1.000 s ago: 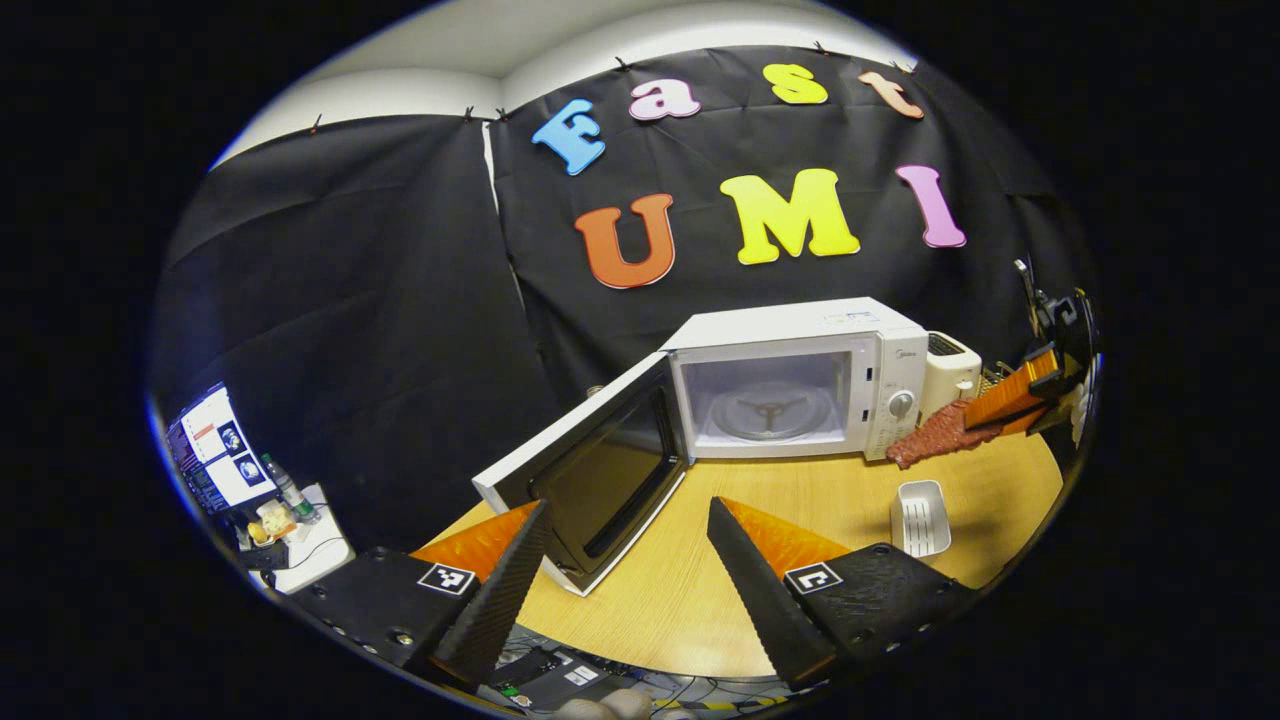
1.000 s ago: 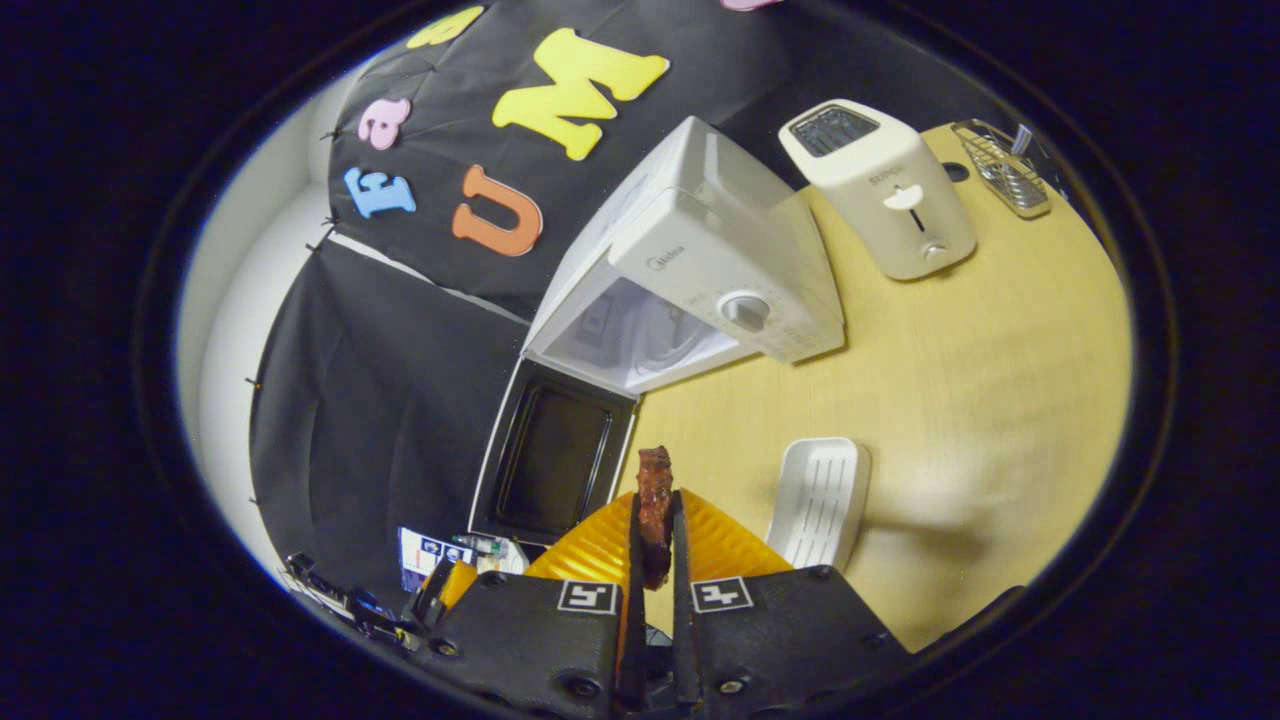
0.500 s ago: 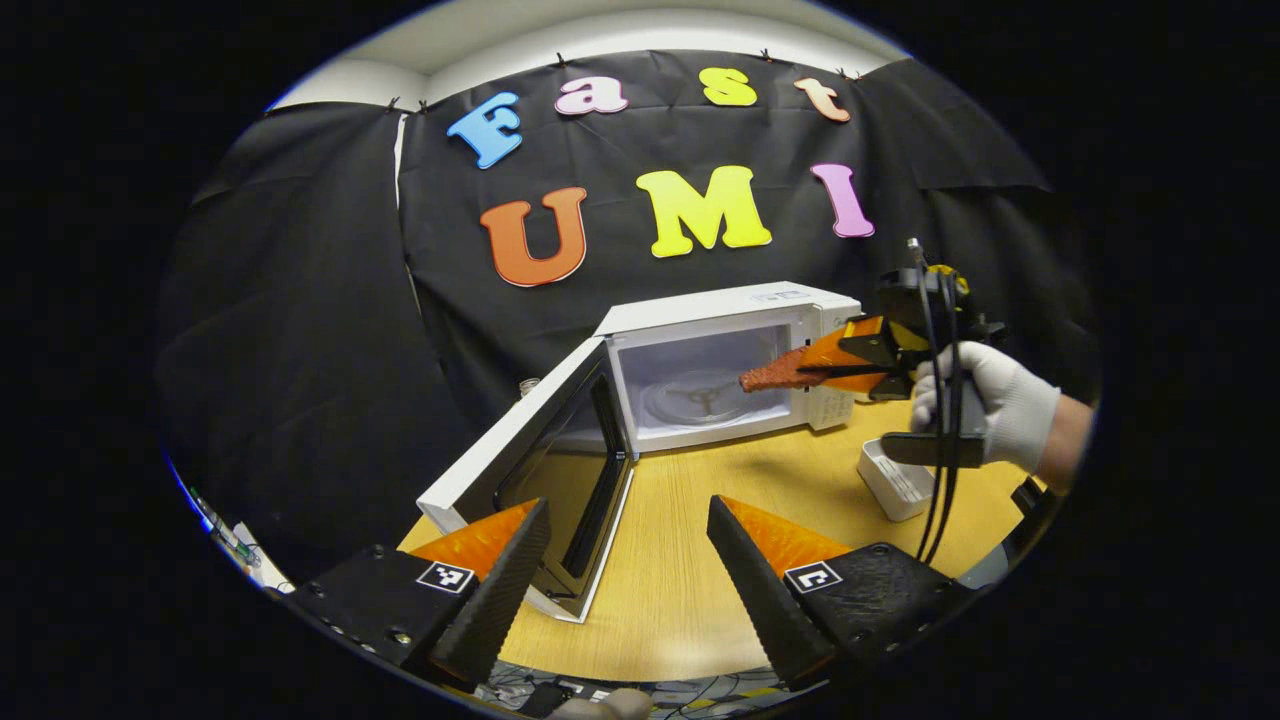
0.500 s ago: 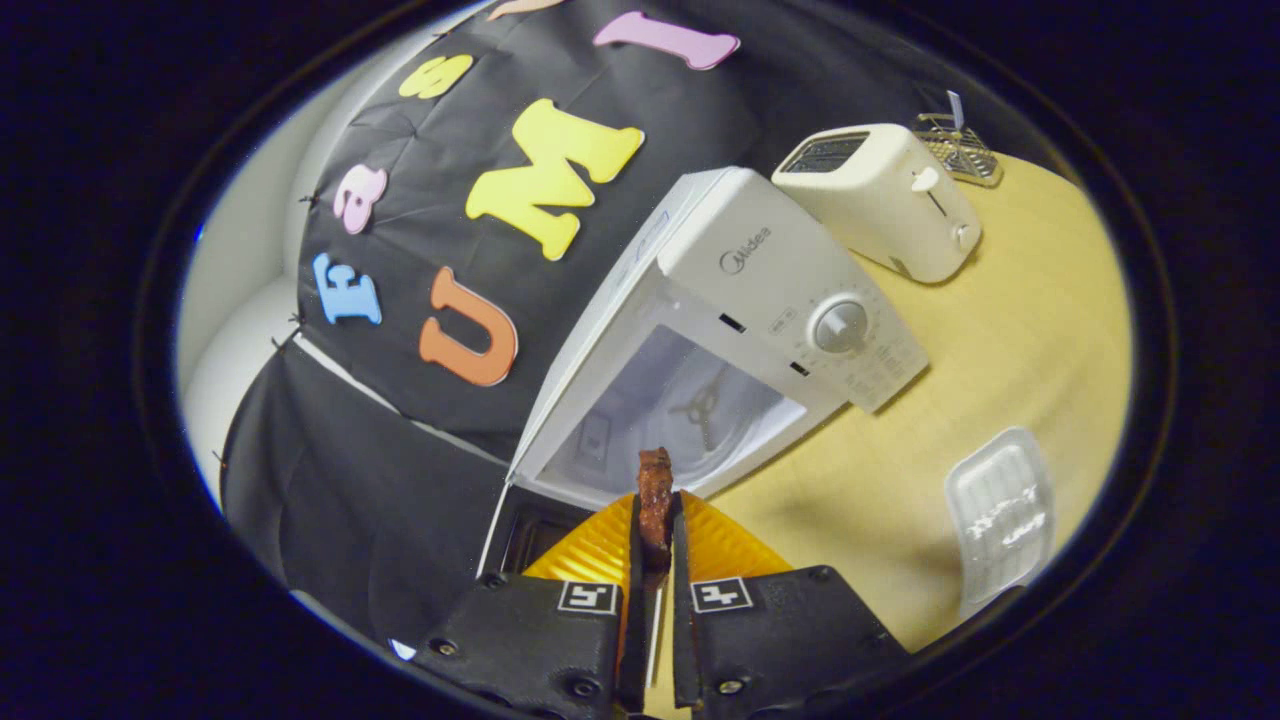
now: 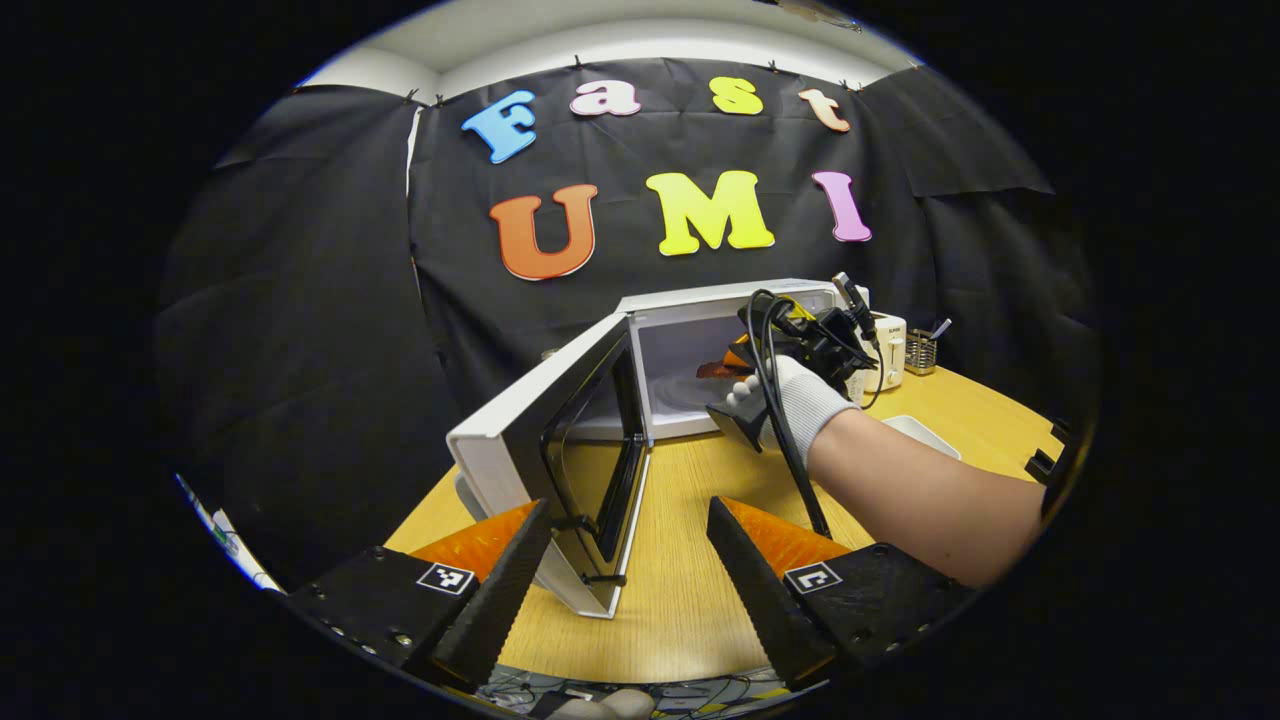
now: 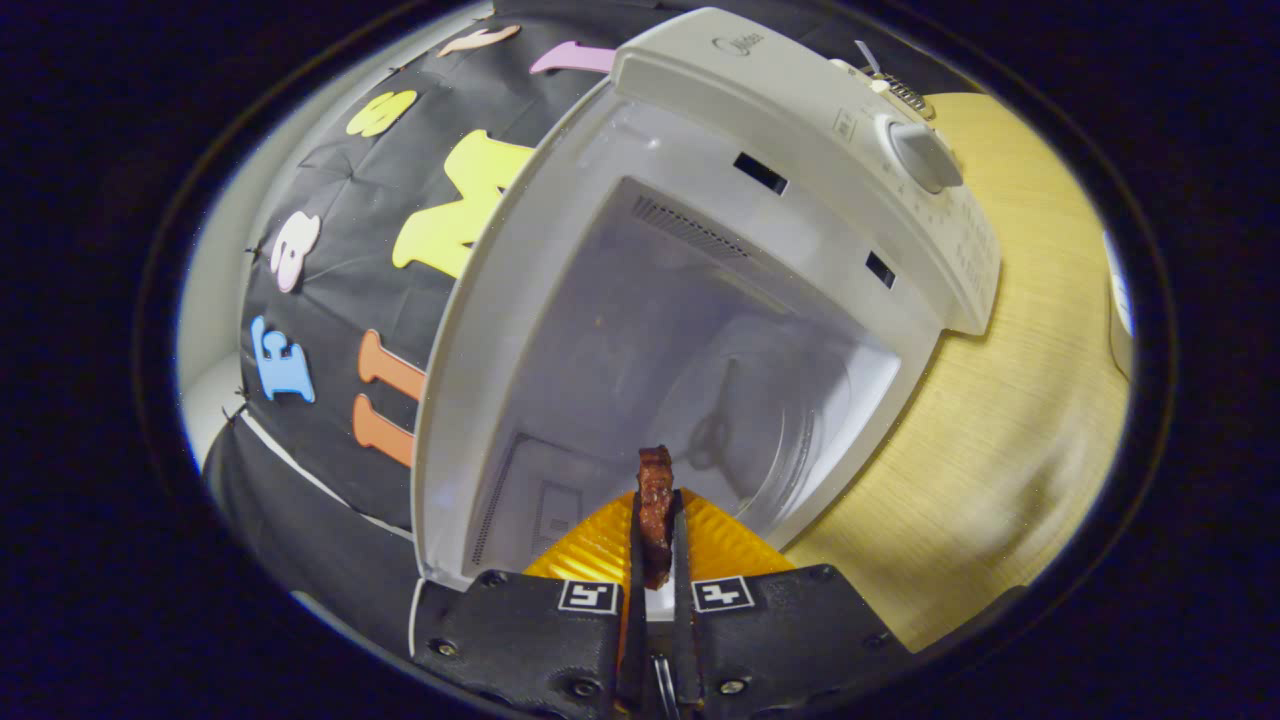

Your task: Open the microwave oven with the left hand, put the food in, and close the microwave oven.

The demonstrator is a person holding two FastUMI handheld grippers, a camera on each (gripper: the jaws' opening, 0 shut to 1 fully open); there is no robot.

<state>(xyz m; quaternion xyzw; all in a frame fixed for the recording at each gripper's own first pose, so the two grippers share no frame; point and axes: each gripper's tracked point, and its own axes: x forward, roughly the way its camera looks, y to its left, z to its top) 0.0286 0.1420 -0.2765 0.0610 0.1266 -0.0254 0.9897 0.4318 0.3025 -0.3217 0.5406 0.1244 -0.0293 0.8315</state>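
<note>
**Food at the oven mouth, door open, release and closing left**

Right gripper (image 6: pixel 655 560): jaws clenched on the food (image 6: pixel 655 500), a dark reddish-brown strip held edge-up between them. In the right gripper view its tip sits at the cavity opening of the microwave oven (image 6: pixel 700 330), pointing at the turntable (image 6: pixel 770 420). Not set down yet.

Left gripper (image 5: pixel 625 565): jaws released, wide apart, holding nothing, hovering over the near edge of the bench (image 5: pixel 690 600), just beside the free edge of the door (image 5: pixel 560 450).

Progress, judged: opening is done, the door stands swung out to the left. Food is going in. Left: lay it on the turntable, pull the right gripper out, swing the door shut with the left.

Around: in the left gripper view a gloved hand (image 5: pixel 790 400) and bare forearm reach into the cavity with cables trailing. A white tray (image 5: pixel 925 435) lies on the bench right of the oven, a toaster (image 5: pixel 888 350) and a small wire rack (image 5: pixel 922 350) behind it.

In the way: the forearm crosses the door's closing path, so it has to clear first. Cavity looks empty otherwise.
</note>
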